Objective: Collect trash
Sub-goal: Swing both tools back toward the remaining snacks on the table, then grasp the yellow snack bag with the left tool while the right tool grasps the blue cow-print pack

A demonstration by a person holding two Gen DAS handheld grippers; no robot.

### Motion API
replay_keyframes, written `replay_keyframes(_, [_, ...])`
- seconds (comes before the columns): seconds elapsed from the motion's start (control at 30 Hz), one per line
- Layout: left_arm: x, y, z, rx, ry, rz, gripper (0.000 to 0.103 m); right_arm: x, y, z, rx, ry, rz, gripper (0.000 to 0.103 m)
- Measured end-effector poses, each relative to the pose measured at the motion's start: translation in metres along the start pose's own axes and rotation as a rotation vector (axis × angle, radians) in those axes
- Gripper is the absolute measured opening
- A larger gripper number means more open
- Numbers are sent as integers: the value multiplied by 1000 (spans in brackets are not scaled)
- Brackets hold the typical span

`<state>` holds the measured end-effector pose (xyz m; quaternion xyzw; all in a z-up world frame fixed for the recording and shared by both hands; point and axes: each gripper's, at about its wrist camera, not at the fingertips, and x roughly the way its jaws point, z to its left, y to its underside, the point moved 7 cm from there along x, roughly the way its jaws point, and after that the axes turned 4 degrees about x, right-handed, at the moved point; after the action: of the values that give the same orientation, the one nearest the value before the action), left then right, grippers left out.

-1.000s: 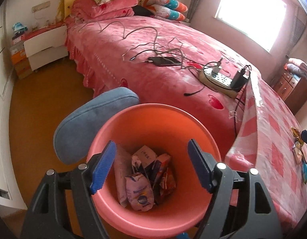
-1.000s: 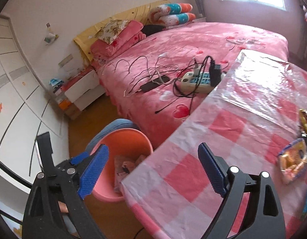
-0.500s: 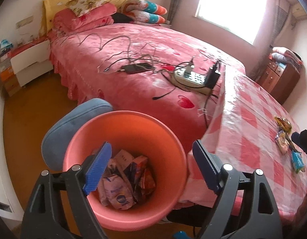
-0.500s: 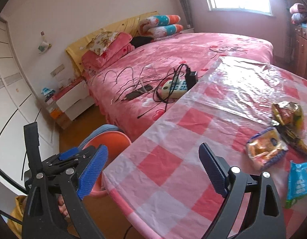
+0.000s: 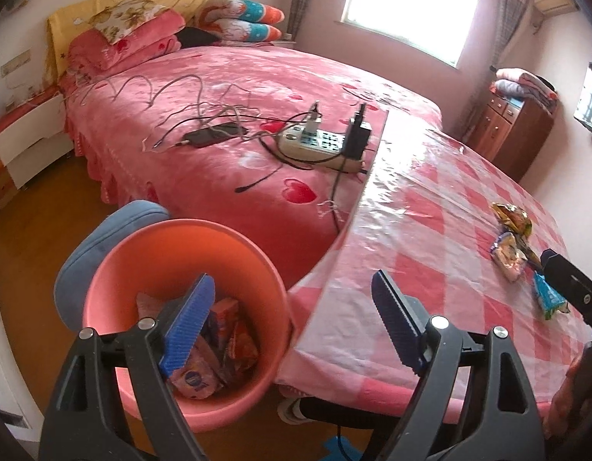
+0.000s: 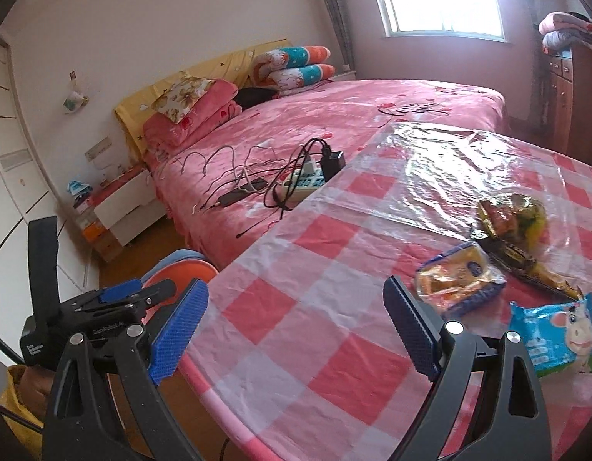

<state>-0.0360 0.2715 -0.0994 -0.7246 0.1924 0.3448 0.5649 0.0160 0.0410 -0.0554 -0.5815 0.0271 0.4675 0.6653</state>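
— pink checks everywhere. that's the table [image 6: 296, 307]?

— yes, a pink-and-white checked cloth under clear plastic. three pieces of trash lie on it near the right gripper [image 6: 296, 322]: a blue-edged snack packet [image 6: 459, 288] just past its right finger, a light blue wet-wipe pack [image 6: 557, 338] beside that finger, and a crumpled yellow and orange wrapper [image 6: 515, 219] farther back, touching the snack packet's far end.

— is the right gripper holding any of them?

— no. its blue pads are spread wide over bare cloth, nothing between them.

— and the left gripper [image 5: 292, 322]?

— also spread, and empty. its jaws have just been opening wider. it hangs over the table's edge, its left pad in front of the salmon-coloured bin [image 5: 184, 307], its right pad over the cloth.

— what's in the bin?

— several wrappers already: a pale packet with a round blue logo [image 5: 192, 378], and an orange packet [image 5: 238, 342] leaning beside it. the bin stands on the wooden floor, right against the table's corner, with a blue cushioned seat [image 5: 103, 242] behind it.

— anything else close by?

— a pink bed [image 5: 238, 88] butts against the table's far edge. on it sit a power strip [image 5: 319, 146] with a black charger plugged in, a dark phone [image 5: 211, 136] and a tangle of cables. in the right wrist view the left gripper's black body shows at lower left, with a bit of yellow sleeve [image 6: 15, 403] beneath it.
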Motion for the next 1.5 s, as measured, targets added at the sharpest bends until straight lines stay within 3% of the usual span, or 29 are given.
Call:
replay_keyframes(0.73, [6,-3,-82,136,56,24,84,-31,4,-71,111,45,-44,92])
replay_keyframes(1.23, [12,-16,-145,237,107,19,84,-67,24,-126,385,-23,-52,91])
replay_keyframes(1.5, [16,-48,-217,397,222,-21,84,-87,50,-154,545,-57,-49,91])
